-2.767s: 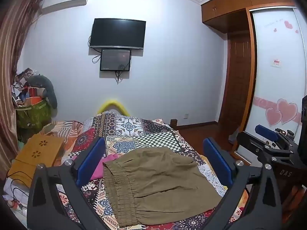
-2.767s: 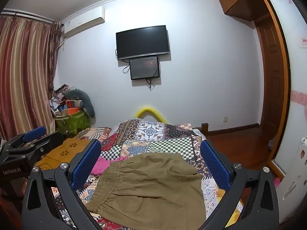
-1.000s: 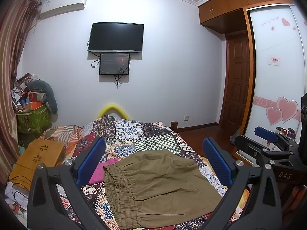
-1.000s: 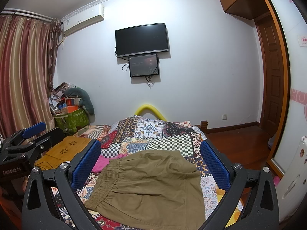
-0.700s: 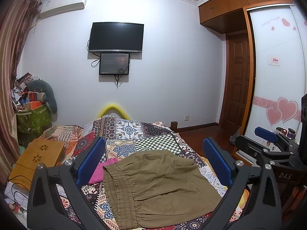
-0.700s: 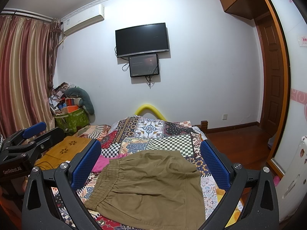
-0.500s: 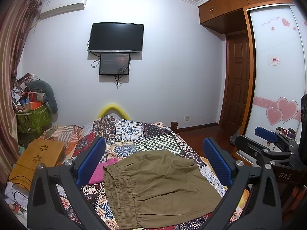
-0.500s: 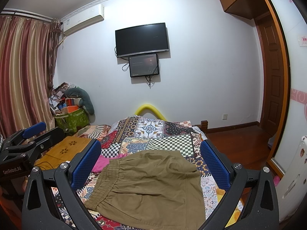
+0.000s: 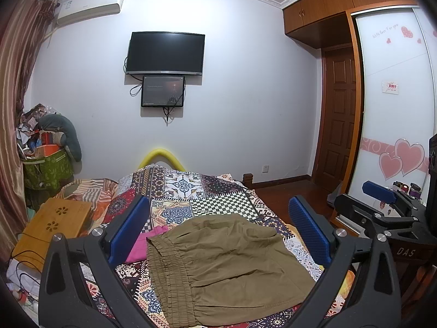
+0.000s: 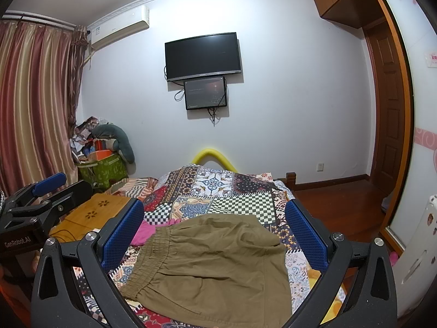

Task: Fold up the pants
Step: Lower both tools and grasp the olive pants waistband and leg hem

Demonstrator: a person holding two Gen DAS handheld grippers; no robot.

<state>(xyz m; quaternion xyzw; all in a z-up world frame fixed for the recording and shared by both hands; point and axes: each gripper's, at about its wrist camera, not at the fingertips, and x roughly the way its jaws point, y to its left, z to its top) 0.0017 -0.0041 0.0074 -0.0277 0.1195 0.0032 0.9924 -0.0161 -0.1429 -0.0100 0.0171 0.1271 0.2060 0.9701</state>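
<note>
Olive-brown pants (image 9: 224, 265) lie folded on the patchwork bedspread (image 9: 207, 191), elastic waistband to the left. They also show in the right wrist view (image 10: 215, 265). My left gripper (image 9: 218, 227) is open and empty, held above and in front of the pants. My right gripper (image 10: 215, 227) is open and empty too, at about the same height. The right gripper shows at the right edge of the left wrist view (image 9: 382, 213); the left gripper shows at the left edge of the right wrist view (image 10: 46, 199).
A pink garment (image 9: 142, 243) lies just left of the pants. A wooden lap desk (image 9: 54, 224) sits at the bed's left side. A green bag of clutter (image 9: 46, 164) stands by the curtain. A wardrobe (image 9: 396, 109) and door (image 9: 338, 114) are on the right.
Both views have tilted very slightly since 2.8 s ago. The pants lie as before and both grippers stay open.
</note>
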